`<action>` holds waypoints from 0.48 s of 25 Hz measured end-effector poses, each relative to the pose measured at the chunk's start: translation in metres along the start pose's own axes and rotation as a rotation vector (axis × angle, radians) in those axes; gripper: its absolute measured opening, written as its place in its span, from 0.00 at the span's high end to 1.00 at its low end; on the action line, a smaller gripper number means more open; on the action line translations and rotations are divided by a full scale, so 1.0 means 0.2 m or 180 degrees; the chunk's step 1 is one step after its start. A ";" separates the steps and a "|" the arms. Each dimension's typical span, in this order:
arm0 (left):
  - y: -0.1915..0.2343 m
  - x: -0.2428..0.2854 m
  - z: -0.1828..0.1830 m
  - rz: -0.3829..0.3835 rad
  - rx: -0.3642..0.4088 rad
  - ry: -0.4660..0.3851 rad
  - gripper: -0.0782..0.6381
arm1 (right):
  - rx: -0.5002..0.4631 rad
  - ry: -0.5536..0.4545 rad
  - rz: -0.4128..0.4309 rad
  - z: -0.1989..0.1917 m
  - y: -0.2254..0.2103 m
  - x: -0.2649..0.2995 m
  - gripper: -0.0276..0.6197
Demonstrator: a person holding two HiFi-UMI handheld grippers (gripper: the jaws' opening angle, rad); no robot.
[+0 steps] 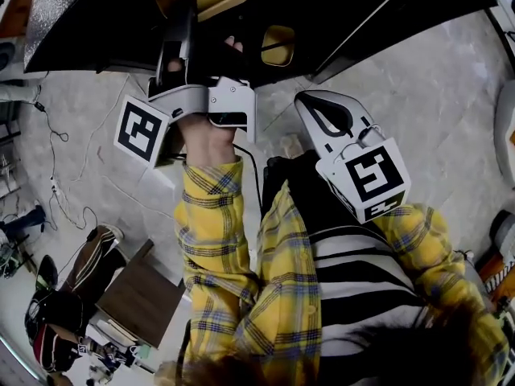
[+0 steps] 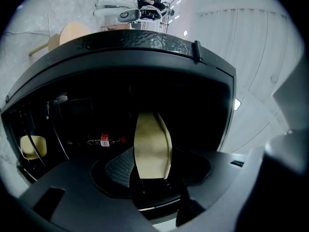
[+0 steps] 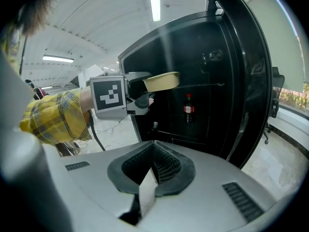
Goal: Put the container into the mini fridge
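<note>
One shallow tan container (image 2: 152,146), smooth, thin-walled and round-cornered, clamped between the ribbed pads of left claw (image 2: 151,174), at open mouth of glossy black mini fridge (image 3: 212,57). Right claw (image 3: 152,178) pressed shut on nothing, textured pads meeting. Red-labelled bottle (image 3: 188,108) upright inside.

The pale marbled floor (image 1: 402,87) carries the black mini fridge (image 1: 105,22) and loose cables (image 1: 53,175). Inside the fridge, a shelf (image 3: 193,136) bears an upright red-labelled bottle (image 3: 188,108).
</note>
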State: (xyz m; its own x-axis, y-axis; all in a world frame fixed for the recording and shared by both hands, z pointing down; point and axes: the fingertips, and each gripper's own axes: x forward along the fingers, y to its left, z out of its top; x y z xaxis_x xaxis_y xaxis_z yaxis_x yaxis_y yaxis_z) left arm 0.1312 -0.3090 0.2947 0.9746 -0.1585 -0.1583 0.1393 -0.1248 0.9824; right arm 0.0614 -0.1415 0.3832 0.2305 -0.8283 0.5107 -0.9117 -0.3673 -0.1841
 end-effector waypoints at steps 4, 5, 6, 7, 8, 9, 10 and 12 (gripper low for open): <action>-0.02 -0.01 0.02 -0.0028 0.0042 0.0010 0.56 | 0.0028 -0.0025 0.0000 -0.01 0.02 0.00 0.92; -0.02 -0.01 0.03 -0.0022 0.0031 0.0009 0.56 | 0.0039 -0.0023 0.0001 -0.02 0.03 -0.01 0.92; -0.02 -0.01 0.03 -0.0012 0.0010 0.0000 0.56 | 0.0054 -0.0018 0.0009 -0.02 0.05 -0.01 0.92; -0.02 -0.01 0.03 0.0001 -0.0011 -0.0012 0.56 | 0.0073 -0.0015 0.0020 -0.02 0.06 -0.01 0.92; -0.01 -0.01 0.03 0.0013 -0.0022 -0.0023 0.56 | 0.0087 -0.0017 0.0030 -0.02 0.07 -0.01 0.92; -0.01 -0.01 0.03 0.0020 -0.0021 -0.0028 0.56 | 0.0091 -0.0026 0.0035 -0.02 0.07 -0.01 0.92; -0.01 0.00 0.03 0.0019 -0.0014 -0.0027 0.56 | 0.0089 -0.0039 0.0037 -0.02 0.07 -0.01 0.92; -0.01 0.00 0.03 -0.0006 -0.0008 -0.0026 0.56 | 0.0089 -0.0049 0.0041 -0.03 0.07 -0.01 0.92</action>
State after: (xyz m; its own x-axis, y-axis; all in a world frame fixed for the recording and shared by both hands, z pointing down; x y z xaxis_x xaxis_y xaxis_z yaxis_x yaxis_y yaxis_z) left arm 0.1304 -0.3139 0.2923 0.9729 -0.1661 -0.1609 0.1415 -0.1227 0.9823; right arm 0.0466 -0.1427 0.3843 0.2242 -0.8394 0.4952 -0.9048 -0.3680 -0.2142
